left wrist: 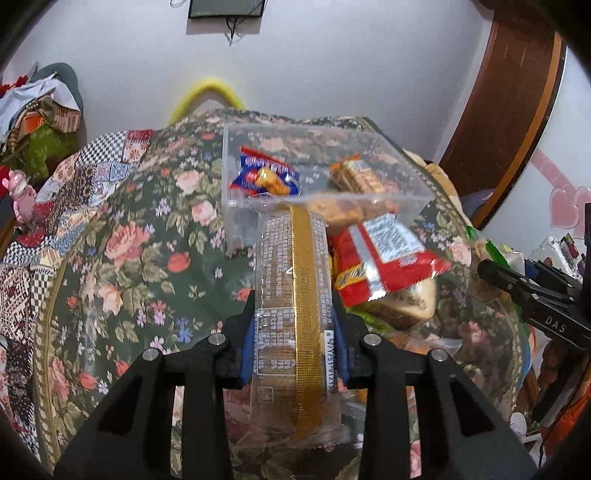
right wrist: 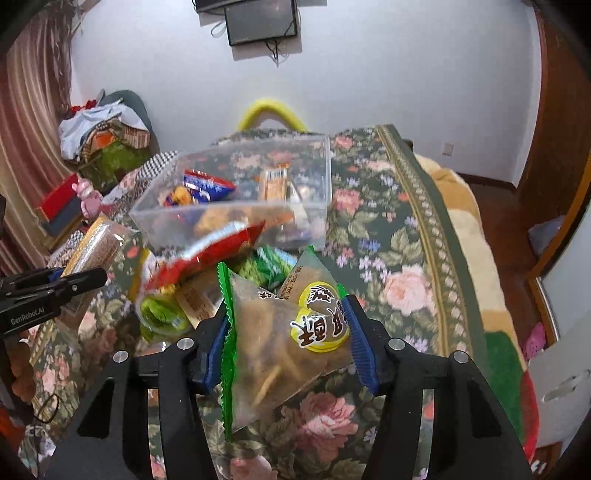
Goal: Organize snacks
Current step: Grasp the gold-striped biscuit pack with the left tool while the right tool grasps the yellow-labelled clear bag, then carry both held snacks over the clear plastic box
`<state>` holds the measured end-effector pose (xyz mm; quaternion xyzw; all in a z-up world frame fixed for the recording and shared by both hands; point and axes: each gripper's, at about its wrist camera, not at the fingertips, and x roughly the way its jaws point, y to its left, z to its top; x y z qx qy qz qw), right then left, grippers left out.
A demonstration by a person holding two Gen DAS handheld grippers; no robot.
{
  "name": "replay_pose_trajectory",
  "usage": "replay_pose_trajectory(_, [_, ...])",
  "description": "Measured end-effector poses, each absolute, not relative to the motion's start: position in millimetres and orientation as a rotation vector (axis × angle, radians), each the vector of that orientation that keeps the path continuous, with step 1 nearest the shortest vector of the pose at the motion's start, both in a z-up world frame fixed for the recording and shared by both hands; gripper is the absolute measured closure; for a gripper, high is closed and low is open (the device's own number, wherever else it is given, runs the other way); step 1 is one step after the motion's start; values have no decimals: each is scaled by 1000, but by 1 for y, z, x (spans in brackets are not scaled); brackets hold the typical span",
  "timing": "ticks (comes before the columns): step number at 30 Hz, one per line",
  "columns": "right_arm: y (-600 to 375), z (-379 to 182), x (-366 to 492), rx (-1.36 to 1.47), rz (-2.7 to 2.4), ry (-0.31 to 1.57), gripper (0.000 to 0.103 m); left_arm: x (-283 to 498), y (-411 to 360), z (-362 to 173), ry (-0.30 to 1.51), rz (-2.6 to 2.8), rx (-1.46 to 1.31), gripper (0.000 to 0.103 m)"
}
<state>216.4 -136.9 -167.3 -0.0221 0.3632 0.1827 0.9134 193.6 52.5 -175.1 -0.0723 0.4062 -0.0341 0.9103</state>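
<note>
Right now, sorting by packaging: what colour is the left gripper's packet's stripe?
Gold stripe, clearest in the left wrist view.

Two fisheye views from my wrists, both facing the far white wall

My left camera looked forward along its hand-held gripper [left wrist: 295, 332] from close above the floral bench [left wrist: 122, 266], while my right camera sat further right behind its own hand-held gripper [right wrist: 288, 332], equally near. Both views shared the clear plastic box [left wrist: 236, 177] [right wrist: 321, 173], the red packet [left wrist: 384, 254] [right wrist: 207, 254] before it, the yellow handle [left wrist: 210, 88] [right wrist: 269, 109] and the wall screen [left wrist: 225, 9] [right wrist: 258, 22]; each caught the other gripper at its edge.
</note>
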Motion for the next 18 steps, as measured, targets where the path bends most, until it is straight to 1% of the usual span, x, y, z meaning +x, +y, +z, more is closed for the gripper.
replay_pose_trajectory(9, [-126, -135, 232, -45, 403, 649, 50, 216, 43, -141, 775, -85, -131, 69])
replay_pose_trajectory(18, [-110, -121, 261, -49, 431, 603, 50, 255, 34, -118, 742, -105, -114, 69])
